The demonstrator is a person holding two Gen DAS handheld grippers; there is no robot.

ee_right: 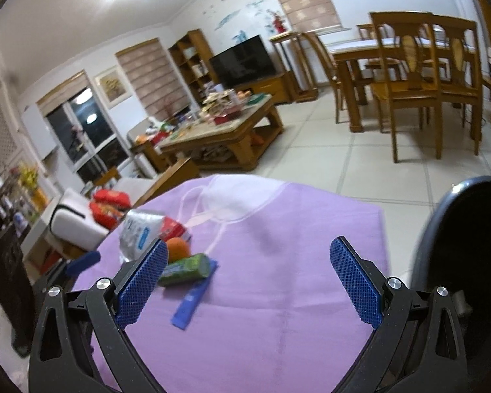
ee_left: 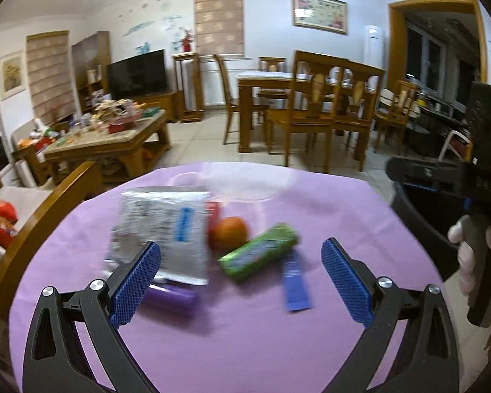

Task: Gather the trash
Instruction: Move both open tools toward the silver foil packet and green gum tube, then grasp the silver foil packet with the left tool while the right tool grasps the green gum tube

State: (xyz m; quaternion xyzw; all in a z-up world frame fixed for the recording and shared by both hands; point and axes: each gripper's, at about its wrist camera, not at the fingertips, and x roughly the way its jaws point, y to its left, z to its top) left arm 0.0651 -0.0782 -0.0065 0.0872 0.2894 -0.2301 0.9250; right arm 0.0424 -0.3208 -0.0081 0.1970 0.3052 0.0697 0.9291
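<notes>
On the purple-clothed table lie a silver-white packet, a green wrapper, a blue strip, a purple tube, a red pack and an orange. My left gripper is open and empty, just above and short of them. My right gripper is open and empty over the bare cloth, right of the green wrapper, the blue strip and the orange. A white face mask lies at the far side.
A black bin stands at the table's right edge; it also shows in the left wrist view. A wooden chair arm is at the left. A coffee table and a dining set stand beyond on tiled floor.
</notes>
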